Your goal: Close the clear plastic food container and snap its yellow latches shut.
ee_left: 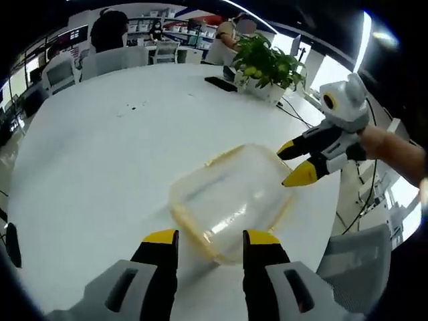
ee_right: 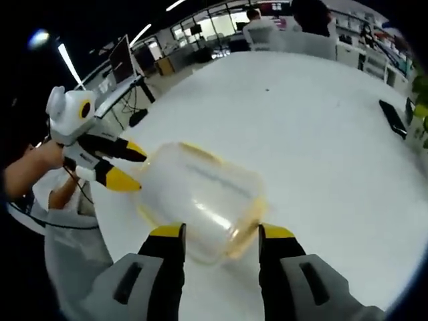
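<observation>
Left gripper view shows the container (ee_left: 231, 200) lying on the white bench (ee_left: 100, 154), lid seemingly on, with the left hand-held gripper (ee_left: 210, 239) open at its near edge and the right hand-held gripper (ee_left: 294, 164) open at the far corner, neither holding anything. Judging by this, closing is nearly done and the next move is to press each yellow latch (ee_right: 244, 237) down until it snaps.

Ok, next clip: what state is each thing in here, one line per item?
clear plastic food container: on the white table, lid on; latch state cannot be told.
left gripper: open, fingers at the container's near end, not gripping.
right gripper: open, fingers either side of the container's other end.
potted plant: upright at the table's far edge.
</observation>
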